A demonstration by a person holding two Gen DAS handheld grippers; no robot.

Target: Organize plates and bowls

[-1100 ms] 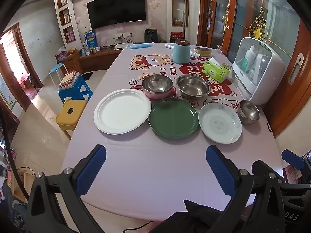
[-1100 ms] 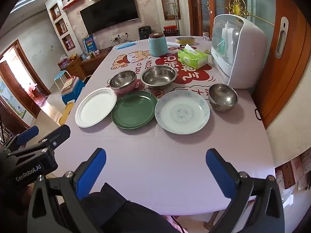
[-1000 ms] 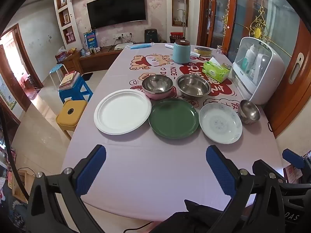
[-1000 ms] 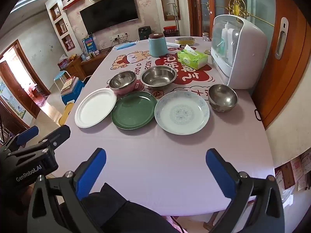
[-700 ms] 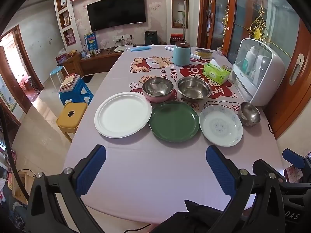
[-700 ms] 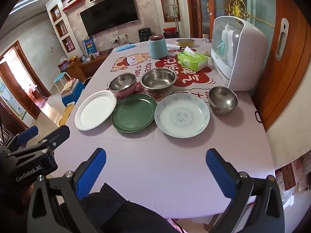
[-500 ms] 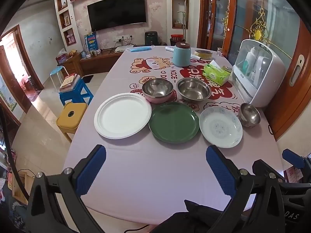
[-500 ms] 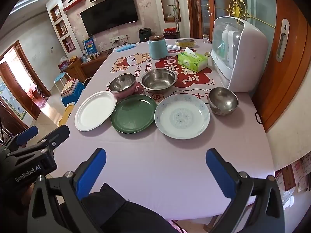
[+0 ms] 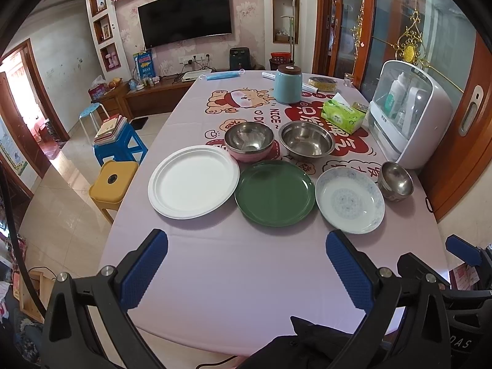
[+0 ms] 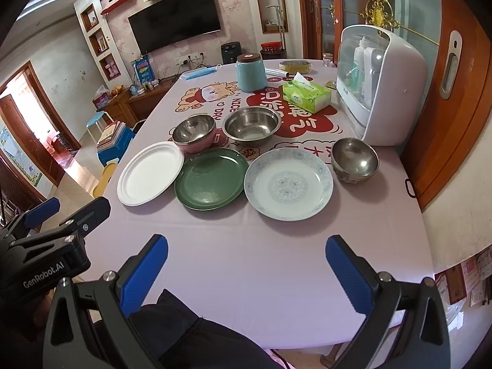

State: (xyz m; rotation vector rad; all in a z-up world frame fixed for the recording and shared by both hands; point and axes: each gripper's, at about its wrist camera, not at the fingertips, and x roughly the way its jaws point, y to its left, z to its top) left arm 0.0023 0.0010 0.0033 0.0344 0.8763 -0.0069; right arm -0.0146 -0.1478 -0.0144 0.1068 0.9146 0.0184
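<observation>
On the pink tablecloth lie a white plate [image 9: 193, 181], a green plate [image 9: 275, 193] and a blue-patterned plate [image 9: 350, 199] in a row. Behind them stand a steel bowl with a pink outside [image 9: 249, 141], a larger steel bowl [image 9: 306, 144] and a small steel bowl [image 9: 395, 180] at the right. The same pieces show in the right wrist view: white plate [image 10: 150, 172], green plate [image 10: 211, 178], patterned plate [image 10: 288, 184], small bowl [image 10: 354, 159]. My left gripper [image 9: 246, 261] and right gripper [image 10: 246, 264] are open and empty above the table's near edge.
A white countertop cabinet [image 9: 409, 113] stands at the right edge, with a green tissue box [image 9: 343, 117] and a teal canister [image 9: 287, 87] behind the bowls. Yellow [image 9: 112, 184] and blue stools [image 9: 120, 146] stand left of the table. A wooden door [image 10: 455, 92] is at the right.
Both grippers have drifted slightly; the dishes sit a little lower in view. Nothing on the table has moved, and both grippers stay open.
</observation>
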